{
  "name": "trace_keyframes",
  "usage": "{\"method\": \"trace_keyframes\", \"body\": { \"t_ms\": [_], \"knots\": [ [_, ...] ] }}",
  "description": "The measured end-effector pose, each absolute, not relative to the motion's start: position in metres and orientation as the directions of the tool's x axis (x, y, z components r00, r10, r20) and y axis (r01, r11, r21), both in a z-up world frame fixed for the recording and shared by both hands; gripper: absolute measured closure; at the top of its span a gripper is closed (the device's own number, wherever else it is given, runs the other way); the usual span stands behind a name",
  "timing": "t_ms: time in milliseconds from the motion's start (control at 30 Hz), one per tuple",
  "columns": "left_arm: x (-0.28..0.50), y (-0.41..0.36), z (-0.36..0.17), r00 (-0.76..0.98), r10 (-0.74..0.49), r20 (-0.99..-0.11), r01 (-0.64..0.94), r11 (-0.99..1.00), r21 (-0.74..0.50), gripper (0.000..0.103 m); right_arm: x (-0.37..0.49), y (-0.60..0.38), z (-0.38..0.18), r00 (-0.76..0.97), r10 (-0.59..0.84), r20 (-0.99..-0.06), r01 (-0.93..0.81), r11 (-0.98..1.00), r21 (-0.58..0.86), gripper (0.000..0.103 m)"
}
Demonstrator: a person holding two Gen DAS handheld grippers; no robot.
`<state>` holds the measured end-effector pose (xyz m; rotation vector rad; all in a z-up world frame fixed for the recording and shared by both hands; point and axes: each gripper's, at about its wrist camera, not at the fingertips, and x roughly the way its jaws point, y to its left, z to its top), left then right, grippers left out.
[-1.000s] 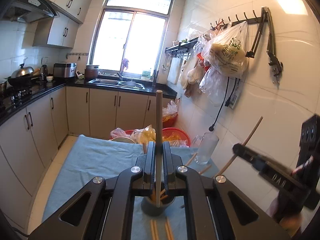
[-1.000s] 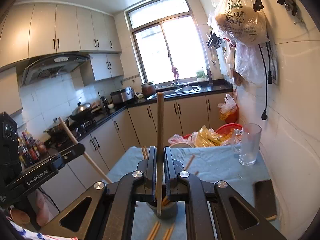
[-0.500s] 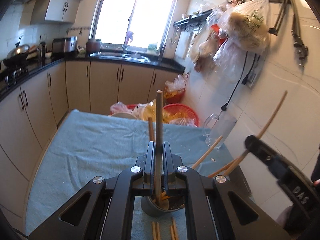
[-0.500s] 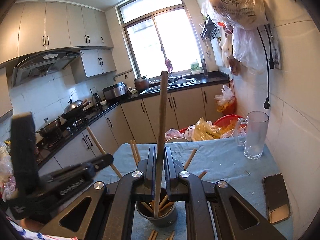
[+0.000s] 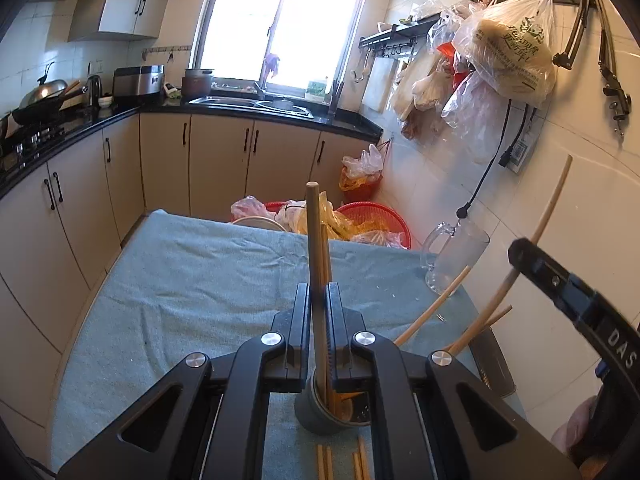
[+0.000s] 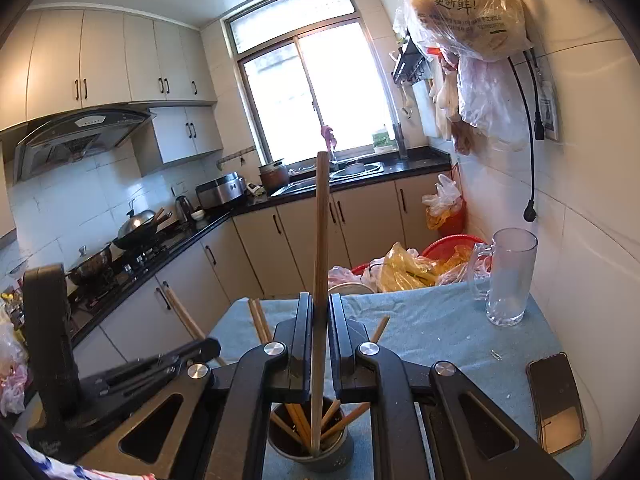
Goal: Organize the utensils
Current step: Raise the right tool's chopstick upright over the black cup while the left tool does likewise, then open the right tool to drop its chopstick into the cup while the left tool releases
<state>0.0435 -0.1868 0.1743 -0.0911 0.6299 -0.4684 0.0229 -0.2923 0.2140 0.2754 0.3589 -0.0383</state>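
Observation:
My left gripper [image 5: 318, 300] is shut on an upright wooden chopstick [image 5: 314, 240] whose lower end is inside a grey cup [image 5: 320, 416] on the blue cloth. My right gripper [image 6: 320, 312] is shut on another upright chopstick [image 6: 320, 260] whose tip rests in the same cup [image 6: 308, 446], which holds several chopsticks. The right gripper shows at the right of the left wrist view [image 5: 568, 304]; the left gripper shows at the left of the right wrist view [image 6: 132, 376]. Loose chopsticks [image 5: 340, 462] lie on the cloth in front of the cup.
A glass mug [image 6: 508, 276] stands at the table's far right by the tiled wall. A phone [image 6: 556, 404] lies at the right edge. Red baskets with plastic bags [image 5: 368, 228] sit beyond the table. Bags hang on the wall [image 5: 508, 44].
Both grippers have come down towards the cup, and the two held chopsticks have gone deeper into it. The two grippers have drawn closer together.

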Motion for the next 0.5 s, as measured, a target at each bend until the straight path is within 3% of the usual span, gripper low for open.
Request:
{"method": "trace_keyframes", "body": {
  "t_ms": [500],
  "knots": [
    [0.044,-0.19,0.17,0.7,-0.449,-0.555,0.403,0.89,-0.213,0.096,0.05,-0.29,0.219,0.937,-0.019,-0.348,0.111,0.962,0.249,0.095]
  ]
}}
